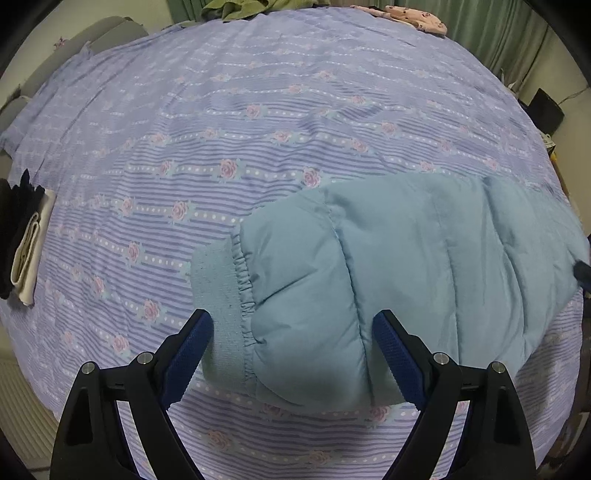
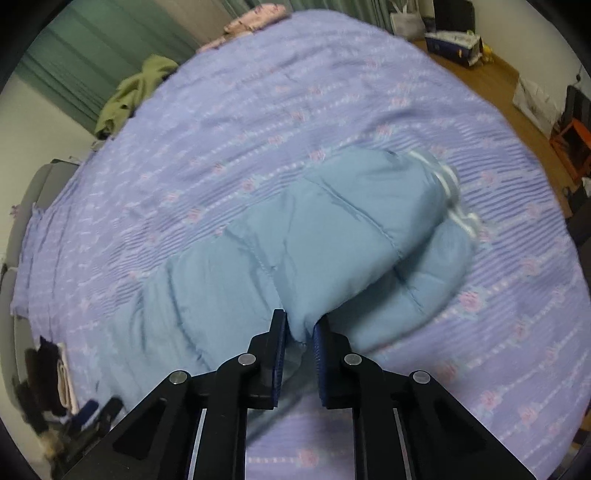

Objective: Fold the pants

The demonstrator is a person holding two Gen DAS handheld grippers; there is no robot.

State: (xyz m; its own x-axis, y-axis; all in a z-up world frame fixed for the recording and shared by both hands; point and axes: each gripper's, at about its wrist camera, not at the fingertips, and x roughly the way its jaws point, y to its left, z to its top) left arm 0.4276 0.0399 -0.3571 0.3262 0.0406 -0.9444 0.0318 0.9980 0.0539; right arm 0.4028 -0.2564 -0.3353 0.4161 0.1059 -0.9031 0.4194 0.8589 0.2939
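Note:
Light blue padded pants (image 1: 406, 266) lie on the purple floral bedsheet (image 1: 229, 110), with a ribbed cuff (image 1: 218, 291) at their left end. My left gripper (image 1: 291, 325) is open, its blue-padded fingers either side of the cuff end, just above the fabric. In the right wrist view the pants (image 2: 295, 236) lie folded over on themselves, a white-striped end (image 2: 447, 184) at the far right. My right gripper (image 2: 300, 328) is shut on a fold of the pants at their near edge.
A folded cream and black pile (image 1: 26, 240) lies at the bed's left edge. Green clothing (image 2: 136, 92) and pink clothing (image 1: 406, 16) lie at the far edge. Wooden floor with boxes (image 2: 454, 44) is at the right.

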